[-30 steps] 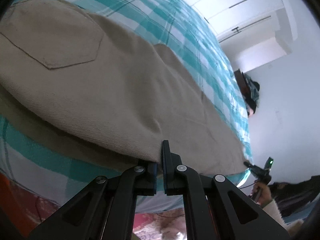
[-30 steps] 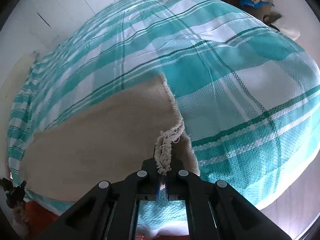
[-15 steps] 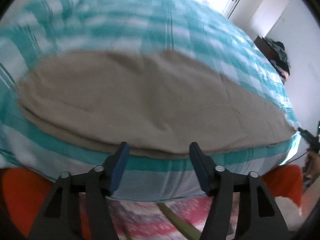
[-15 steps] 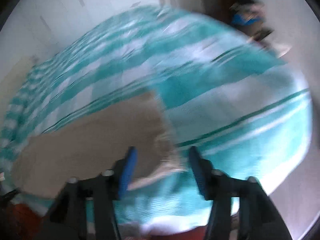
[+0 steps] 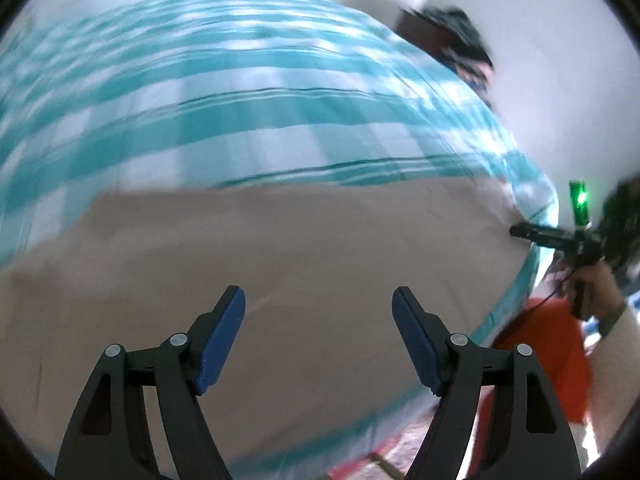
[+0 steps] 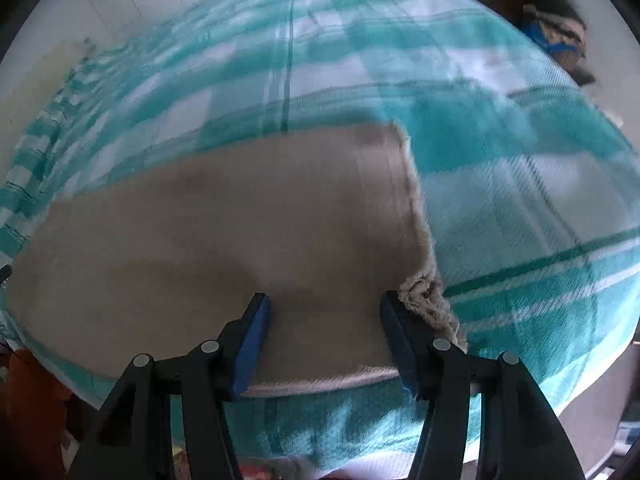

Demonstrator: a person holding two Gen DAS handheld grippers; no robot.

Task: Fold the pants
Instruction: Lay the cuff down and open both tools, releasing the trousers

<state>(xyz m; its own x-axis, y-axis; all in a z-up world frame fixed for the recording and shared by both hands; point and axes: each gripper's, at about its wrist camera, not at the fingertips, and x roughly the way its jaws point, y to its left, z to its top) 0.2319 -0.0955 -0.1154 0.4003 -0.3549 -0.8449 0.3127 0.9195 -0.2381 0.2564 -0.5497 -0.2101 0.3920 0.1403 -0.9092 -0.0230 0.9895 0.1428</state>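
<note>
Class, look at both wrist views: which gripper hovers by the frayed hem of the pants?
The right gripper: the frayed hem lies against its right finger. The left gripper is over plain fabric.

We see the pants lying flat on the bed. They are a plain tan cloth, smooth with hardly any wrinkles. In the left wrist view they spread wide across the lower half, from about 9 o'clock over to 3 o'clock. In the right wrist view the pants stretch from 9 o'clock to the middle, and the leg end sits near 4 o'clock. That end is frayed, with loose pale threads hanging off it. Both views are a bit blurry.
</note>
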